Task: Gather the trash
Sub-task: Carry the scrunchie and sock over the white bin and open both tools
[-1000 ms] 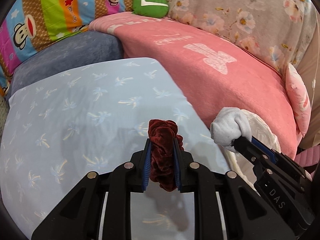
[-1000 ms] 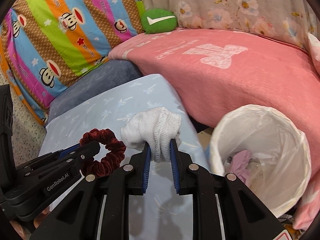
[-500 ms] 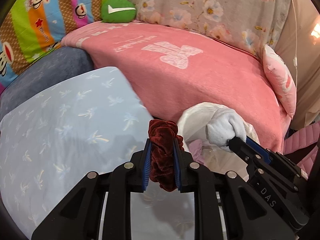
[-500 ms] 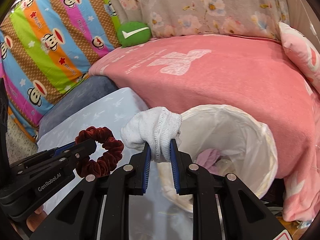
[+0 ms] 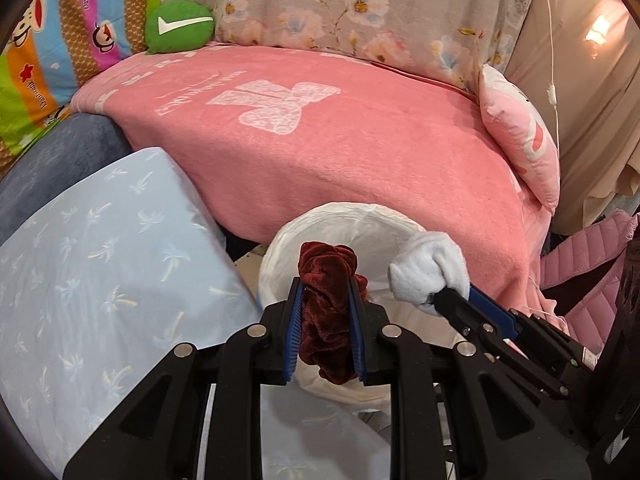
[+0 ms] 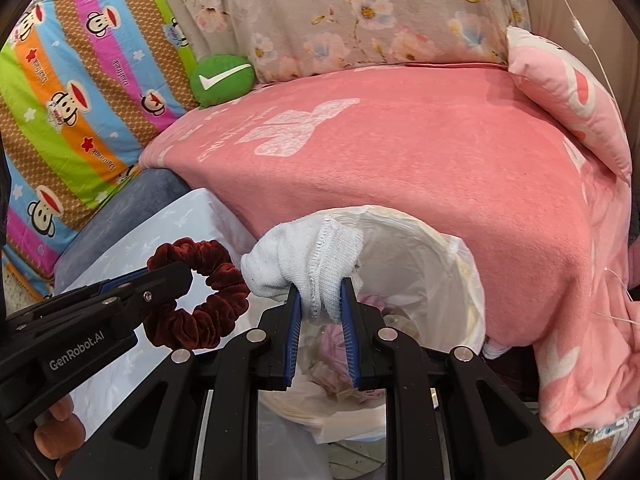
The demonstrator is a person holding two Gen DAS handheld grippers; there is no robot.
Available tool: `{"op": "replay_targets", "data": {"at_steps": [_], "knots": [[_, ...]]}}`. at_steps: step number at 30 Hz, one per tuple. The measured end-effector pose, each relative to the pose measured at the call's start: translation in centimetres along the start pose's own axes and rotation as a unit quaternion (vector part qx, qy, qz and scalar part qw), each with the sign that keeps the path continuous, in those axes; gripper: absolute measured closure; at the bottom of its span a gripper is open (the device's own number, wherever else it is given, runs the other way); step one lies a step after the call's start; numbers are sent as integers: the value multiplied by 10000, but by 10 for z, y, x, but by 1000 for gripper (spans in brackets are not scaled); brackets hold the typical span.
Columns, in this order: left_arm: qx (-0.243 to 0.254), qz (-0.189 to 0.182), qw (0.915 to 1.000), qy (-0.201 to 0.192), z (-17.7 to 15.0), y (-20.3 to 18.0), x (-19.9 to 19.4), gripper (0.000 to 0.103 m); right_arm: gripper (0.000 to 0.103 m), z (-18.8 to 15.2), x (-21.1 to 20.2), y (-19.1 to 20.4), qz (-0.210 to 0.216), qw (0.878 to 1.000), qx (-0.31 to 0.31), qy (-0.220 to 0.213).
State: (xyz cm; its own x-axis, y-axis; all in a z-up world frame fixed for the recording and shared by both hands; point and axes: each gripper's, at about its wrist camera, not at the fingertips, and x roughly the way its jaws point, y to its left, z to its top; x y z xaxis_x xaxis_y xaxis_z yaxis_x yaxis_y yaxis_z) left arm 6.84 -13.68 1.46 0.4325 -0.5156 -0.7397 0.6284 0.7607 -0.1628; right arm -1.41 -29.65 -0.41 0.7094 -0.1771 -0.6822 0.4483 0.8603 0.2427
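Note:
A dark red velvet scrunchie (image 5: 328, 320) sits between the blue pads of my left gripper (image 5: 325, 284), whose jaws are opening while the pads still touch it. It hangs over the near rim of a white-lined trash bin (image 5: 348, 208). My right gripper (image 6: 319, 288) is shut on a white sock (image 6: 308, 256), held above the bin's (image 6: 460, 280) open mouth. Crumpled pink scraps (image 6: 336, 336) lie inside. In the right wrist view the left gripper (image 6: 176, 280) and scrunchie (image 6: 224, 276) are at the left; in the left wrist view the sock (image 5: 430, 272) and right gripper (image 5: 444, 298) are at the right.
A bed with a pink blanket (image 5: 320, 152) rises right behind the bin. A light blue palm-print cushion (image 5: 100, 272) lies to the left. A green cushion (image 5: 180, 26), a pink pillow (image 5: 520, 136) and a hanging white cable (image 5: 552, 92) are further back.
Both grippers have swung to the right with their loads, from over the blue cushion to over the bin. The left pads stand slightly wider around the scrunchie.

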Motion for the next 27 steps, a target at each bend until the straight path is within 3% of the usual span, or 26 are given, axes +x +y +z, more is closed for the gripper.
{"op": "replay_targets", "data": {"at_steps": [3, 7, 15, 27], "knots": [[-13, -27, 10000, 11, 2, -5, 5, 71, 85, 0, 1, -6, -42, 10000, 50, 4], [1, 126, 9999, -32, 1, -8, 6, 47, 85, -2, 2, -9, -97, 9999, 20, 18], [17, 693, 9975, -100, -2, -5, 6, 46, 84, -8, 8, 0, -325, 9989, -267, 186], [16, 962, 9954, -9, -13, 0, 14, 44, 78, -19, 13, 8, -527, 9962, -574, 378]]}}
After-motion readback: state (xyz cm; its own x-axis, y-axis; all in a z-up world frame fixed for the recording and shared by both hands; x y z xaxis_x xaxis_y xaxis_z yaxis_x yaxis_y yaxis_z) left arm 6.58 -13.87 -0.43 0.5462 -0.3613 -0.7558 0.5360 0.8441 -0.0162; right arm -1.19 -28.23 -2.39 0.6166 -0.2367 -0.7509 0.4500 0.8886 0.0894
